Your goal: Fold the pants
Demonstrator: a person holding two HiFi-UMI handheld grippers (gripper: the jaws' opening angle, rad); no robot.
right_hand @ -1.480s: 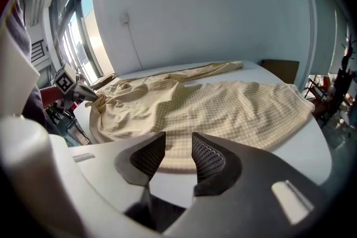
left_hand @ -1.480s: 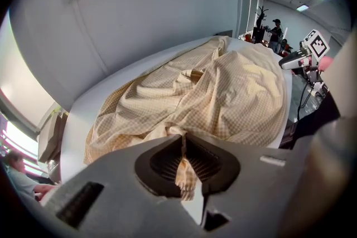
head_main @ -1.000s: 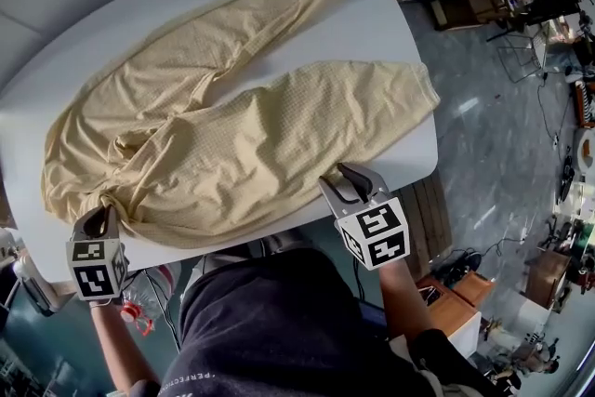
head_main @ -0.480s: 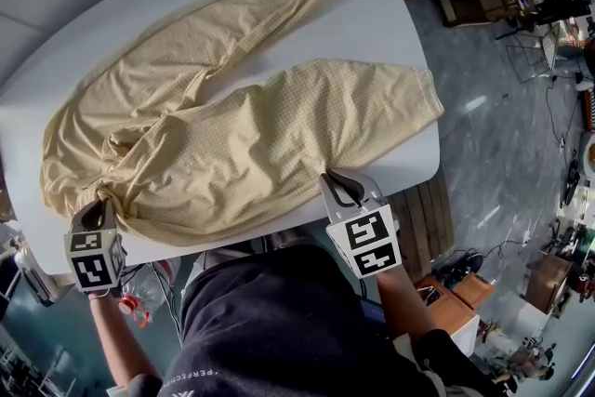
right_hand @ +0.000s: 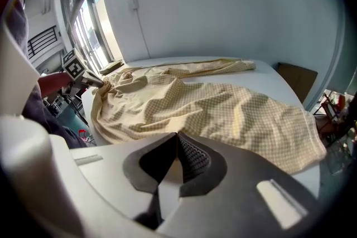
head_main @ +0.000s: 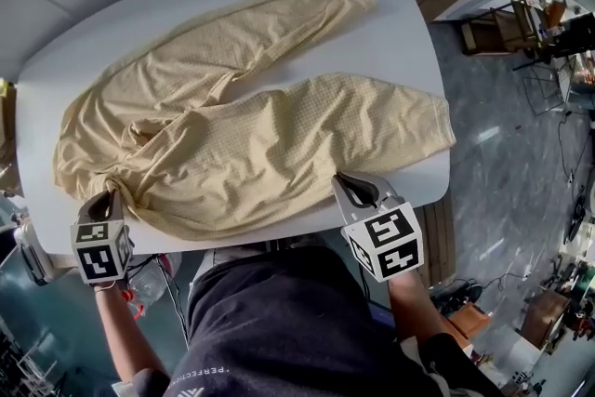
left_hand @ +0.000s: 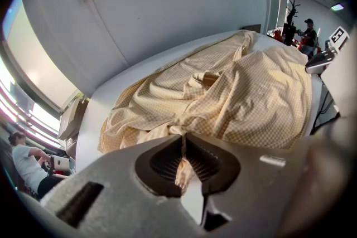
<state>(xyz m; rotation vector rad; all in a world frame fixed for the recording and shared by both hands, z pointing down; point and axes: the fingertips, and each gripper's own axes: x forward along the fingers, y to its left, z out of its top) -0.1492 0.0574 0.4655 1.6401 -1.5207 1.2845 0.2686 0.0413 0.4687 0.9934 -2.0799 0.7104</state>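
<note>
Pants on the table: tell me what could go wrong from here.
1. The right tongs have just been closing at the near edge of the pants, yet no cloth shows between them. A lift may leave that leg behind.
2. The left tongs pinch only a small bunch of the waist, which could slip out.
3. The cloth is rumpled near the waist, so creases may get folded in.

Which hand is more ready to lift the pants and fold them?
Probably the left. The left hand-held gripper is shut on the pants at the waist corner. The right hand-held gripper has just been closing at the near leg's edge; no cloth shows clearly between its jaws.
</note>
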